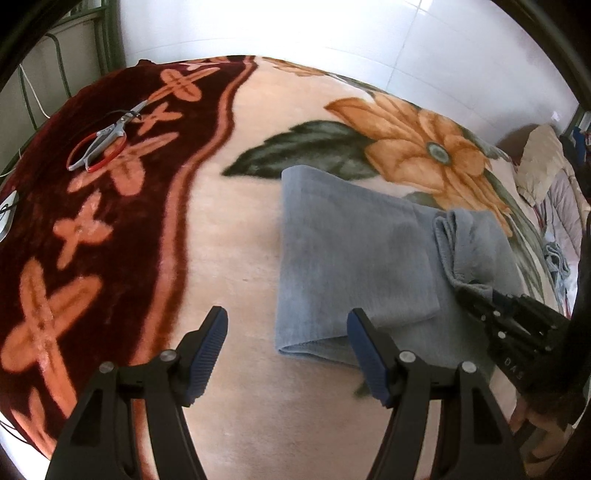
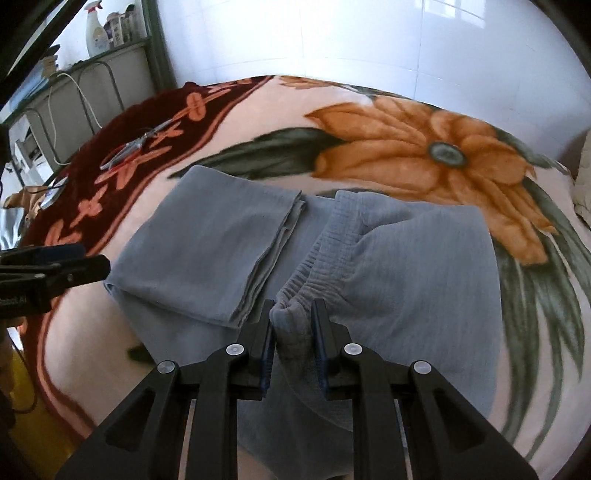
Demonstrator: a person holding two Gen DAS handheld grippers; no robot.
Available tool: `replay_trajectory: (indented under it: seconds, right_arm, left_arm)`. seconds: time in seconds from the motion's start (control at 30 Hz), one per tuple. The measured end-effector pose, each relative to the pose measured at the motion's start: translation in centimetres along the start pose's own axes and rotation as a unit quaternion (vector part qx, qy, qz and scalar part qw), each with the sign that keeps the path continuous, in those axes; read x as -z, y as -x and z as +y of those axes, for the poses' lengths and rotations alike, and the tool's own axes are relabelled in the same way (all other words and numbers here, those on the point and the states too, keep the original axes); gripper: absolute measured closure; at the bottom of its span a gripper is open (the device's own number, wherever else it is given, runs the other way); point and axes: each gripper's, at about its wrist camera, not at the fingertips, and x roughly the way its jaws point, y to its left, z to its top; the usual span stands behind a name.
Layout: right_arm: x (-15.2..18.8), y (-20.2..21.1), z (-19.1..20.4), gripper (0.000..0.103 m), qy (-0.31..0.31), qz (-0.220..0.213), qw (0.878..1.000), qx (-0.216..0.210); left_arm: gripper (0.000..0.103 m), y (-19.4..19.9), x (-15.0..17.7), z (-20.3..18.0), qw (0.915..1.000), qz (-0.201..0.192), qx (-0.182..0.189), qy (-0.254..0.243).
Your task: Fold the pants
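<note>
The grey pants are spread on a flowered blanket over what looks like a bed, with the leg ends already folded in as a flat flap on the left and the gathered waistband lifted and turned toward the middle. The step in hand is judged to be the second fold: the waistband end is being brought over the folded legs. The right gripper is seen narrowed onto a bunched part of the waistband, the cloth pinched between its pads. The left gripper is held wide and empty above the blanket, just beside the near left edge of the pants, with nothing between its fingers. The next move is judged to call for the pinched waistband to be carried across and laid level on the folded flap, the edges matched before release; the empty gripper could be used to pin the flap so that it is not dragged. In the right wrist view the grip itself, the ribbing of the waistband and a shelf with bottles are shown, which cannot be made out in the other. In the left wrist view the right gripper is seen from the side with cloth hanging from it, together with scissors on the dark border of the blanket and piled bedding at the far right.
</note>
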Motion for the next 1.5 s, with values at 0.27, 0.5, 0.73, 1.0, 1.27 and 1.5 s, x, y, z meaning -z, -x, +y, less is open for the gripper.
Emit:
replay_trajectory:
  seconds: [0.27, 0.5, 0.73, 1.0, 1.27, 1.5]
  right_arm:
    - [0.0, -0.1, -0.1, 0.074, -0.009, 0.02, 0.999, -0.038]
    - [0.8, 2.2, 0.0, 0.059, -0.032, 0.013, 0.996, -0.082]
    - [1.8, 6.2, -3.8, 0.058, -0.065, -0.015, 0.997, -0.045]
    - [3.8, 4.4, -8.3, 0.058, -0.132, 0.007, 0.991, 0.013]
    - [5.4, 3.3, -8.1, 0.057, -0.104, 0.001, 0.994, 0.024]
    - [6.3, 3.4, -8.5, 0.057, -0.113, -0.009, 0.994, 0.012]
  left_arm:
    - [0.032, -0.8, -0.3, -0.8, 1.0, 0.002, 0.005, -0.008]
    - [0.032, -0.9, -0.5, -2.2, 0.9997, 0.003, 0.01, -0.022]
    - [0.032, -0.9, 0.1, -5.0, 0.9988, 0.013, 0.028, -0.038]
    - [0.032, -1.0, 0.3, -11.4, 0.994, 0.008, 0.049, -0.097]
    - [0.032, -3.8, 1.3, -14.6, 0.9909, 0.026, 0.033, -0.128]
    - [0.026, -4.5, 1.9, -13.3, 0.9925, 0.027, 0.037, -0.113]
